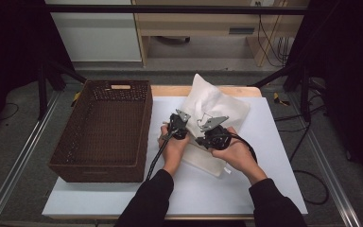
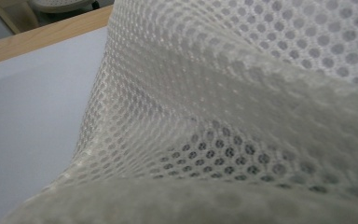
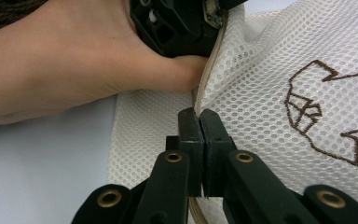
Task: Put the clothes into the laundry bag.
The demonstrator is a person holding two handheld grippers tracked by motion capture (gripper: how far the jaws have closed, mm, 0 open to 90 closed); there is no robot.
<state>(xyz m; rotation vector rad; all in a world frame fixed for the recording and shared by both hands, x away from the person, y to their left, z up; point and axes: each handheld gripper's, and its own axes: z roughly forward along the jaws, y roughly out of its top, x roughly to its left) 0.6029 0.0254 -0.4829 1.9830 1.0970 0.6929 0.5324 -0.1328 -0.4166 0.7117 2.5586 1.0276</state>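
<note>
Your left gripper (image 1: 178, 126): jaws buried in the white mesh bag (image 1: 213, 105) in the high view; in its own view the mesh (image 2: 242, 116) covers them, blurred along the bottom, so their stand can't be told. Bag's near half lies under your hands. Right gripper (image 3: 201, 122): what sits between its closed tips is too thin to make out. Brown embroidery (image 3: 324, 112) runs off the right edge, unreadable. Your left hand (image 3: 74, 65) is cut by the left edge.

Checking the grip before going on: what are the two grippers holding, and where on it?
The right gripper pinches the white mesh bag at its zipper edge. The left gripper is at the bag; its hold cannot be told.
</note>
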